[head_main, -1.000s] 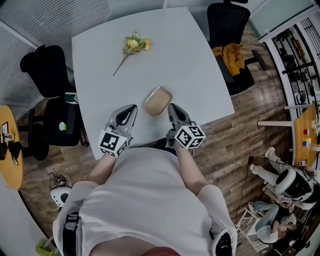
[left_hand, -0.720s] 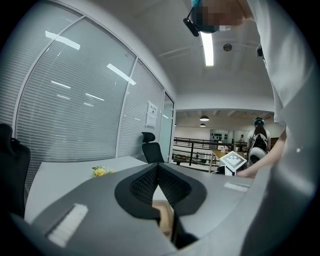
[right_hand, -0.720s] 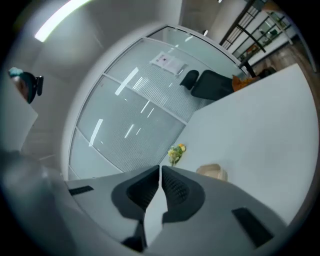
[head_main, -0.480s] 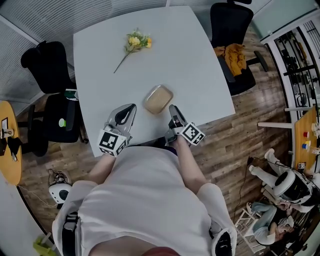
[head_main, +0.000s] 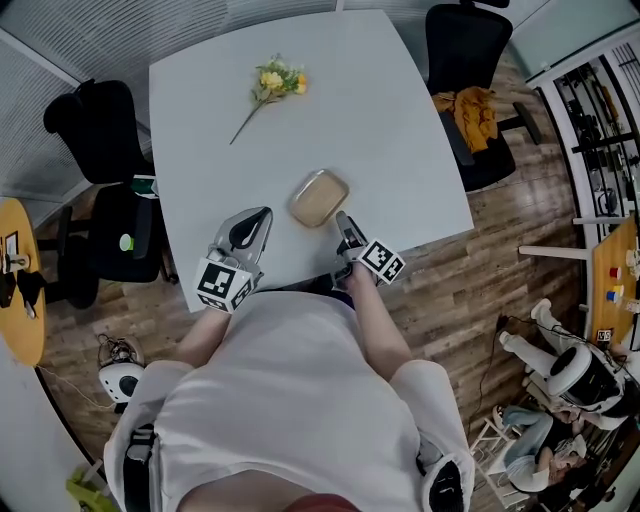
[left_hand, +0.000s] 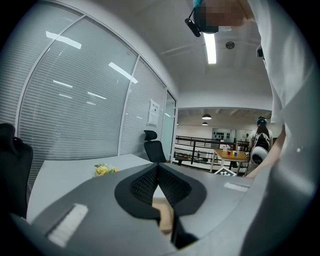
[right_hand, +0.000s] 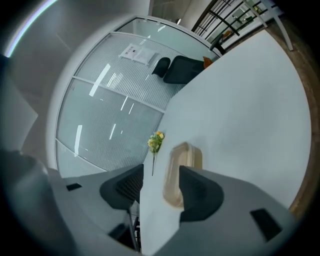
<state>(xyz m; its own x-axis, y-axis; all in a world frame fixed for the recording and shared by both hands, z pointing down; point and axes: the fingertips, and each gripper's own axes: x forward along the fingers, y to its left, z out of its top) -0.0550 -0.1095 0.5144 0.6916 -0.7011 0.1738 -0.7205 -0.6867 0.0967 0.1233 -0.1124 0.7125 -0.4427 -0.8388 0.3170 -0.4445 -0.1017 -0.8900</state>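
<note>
With the tan box (head_main: 319, 198) at the frame's centre on the table (head_main: 400, 140), the released right gripper (right_hand: 161, 175) just below should straddle it squarely, while the left gripper (left_hand: 159, 171), clenched on nothing, stays clear.

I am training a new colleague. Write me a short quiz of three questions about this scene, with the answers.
1. Fill in: the yellow flower on a thin stem lies on the white ____.
2. True or false: the jaws of the left gripper stand together.
3. Which thing lies nearest to the right gripper? A) the flower B) the tan rounded shallow container C) a red mug

Key: 1 table; 2 true; 3 B.
</note>
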